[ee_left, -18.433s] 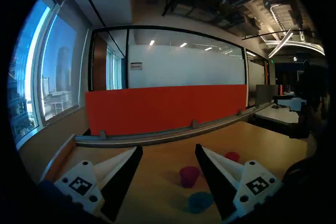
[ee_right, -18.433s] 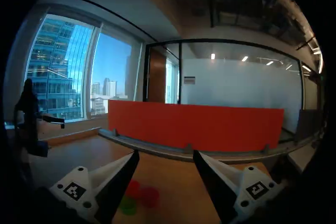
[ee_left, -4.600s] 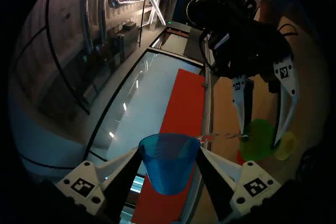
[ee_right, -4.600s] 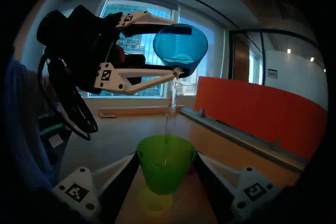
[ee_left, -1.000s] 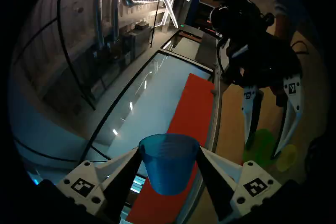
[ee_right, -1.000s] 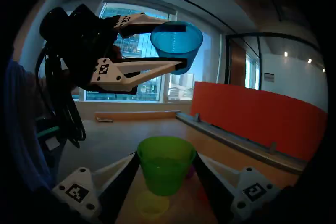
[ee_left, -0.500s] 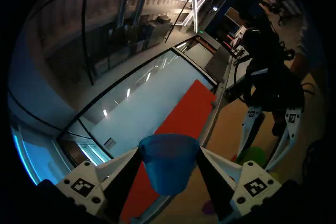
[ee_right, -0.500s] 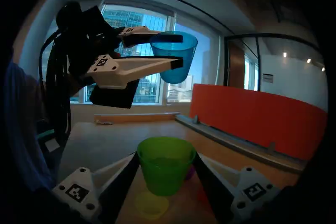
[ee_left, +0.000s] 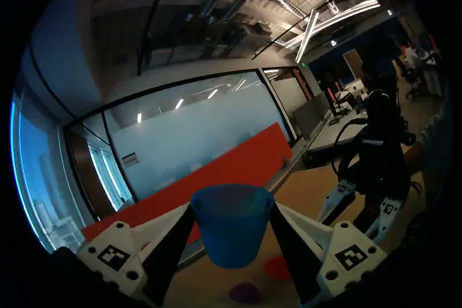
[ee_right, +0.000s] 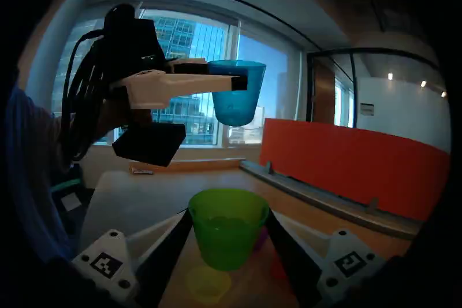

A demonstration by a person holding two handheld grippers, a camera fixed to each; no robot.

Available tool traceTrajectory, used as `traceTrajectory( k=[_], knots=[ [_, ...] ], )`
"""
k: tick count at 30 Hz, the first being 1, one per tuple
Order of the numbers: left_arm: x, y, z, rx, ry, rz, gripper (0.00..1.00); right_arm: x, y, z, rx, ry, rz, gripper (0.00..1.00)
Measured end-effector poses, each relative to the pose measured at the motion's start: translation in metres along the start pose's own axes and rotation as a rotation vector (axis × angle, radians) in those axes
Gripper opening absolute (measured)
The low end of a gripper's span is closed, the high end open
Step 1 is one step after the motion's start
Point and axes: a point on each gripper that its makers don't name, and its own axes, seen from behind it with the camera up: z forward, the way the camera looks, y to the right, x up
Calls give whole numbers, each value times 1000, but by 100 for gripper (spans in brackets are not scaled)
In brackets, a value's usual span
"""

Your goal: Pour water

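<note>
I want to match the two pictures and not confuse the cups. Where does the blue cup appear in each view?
Left gripper view: the blue cup is at lower centre, upright, between the left tongs.
Right gripper view: the blue cup is at upper centre, against the window and above the green cup.
Shared landmark: the orange partition.
</note>
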Motion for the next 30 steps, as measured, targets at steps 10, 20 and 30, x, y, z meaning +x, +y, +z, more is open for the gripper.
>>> traceTrajectory(
  k=[10, 20, 30],
  knots=[
    [-10, -9, 3, -27, -4, -231, 87, 2, 1, 0, -3, 6, -4, 92],
    [-30, -7, 2, -44, -28, -300, 87, 4, 3, -4, -10, 3, -5, 92],
    [-55, -2, -4, -44, -56, -312, 87, 6, 12, -15, -32, -11, -4, 92]
  ],
)
